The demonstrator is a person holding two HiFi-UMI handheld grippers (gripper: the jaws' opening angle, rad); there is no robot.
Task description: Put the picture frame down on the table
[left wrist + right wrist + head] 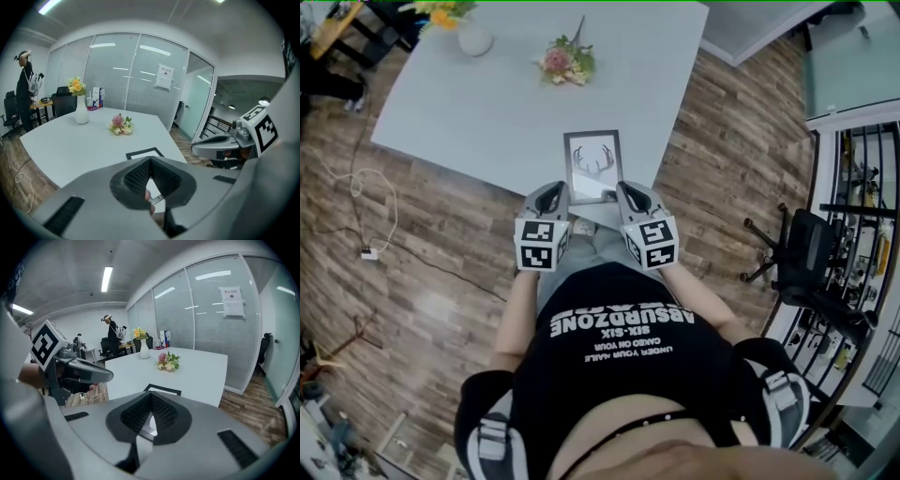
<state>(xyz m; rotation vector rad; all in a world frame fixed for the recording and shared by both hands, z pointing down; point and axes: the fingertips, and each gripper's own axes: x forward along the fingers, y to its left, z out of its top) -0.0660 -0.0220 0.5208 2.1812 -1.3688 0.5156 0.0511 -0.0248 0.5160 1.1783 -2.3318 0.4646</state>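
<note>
Picture frame (593, 166) lies flat at the near edge of the table (469, 112), long axis running away from you; it's just ahead, between both tips; your left gripper (553, 194) and right gripper (628, 192) are pinched closed, empty, equally near

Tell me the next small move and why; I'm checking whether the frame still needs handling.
Probably just draw both grippers back. The picture frame lies flat on the table near its edge, and the left gripper and right gripper have shut, empty jaws.
</note>
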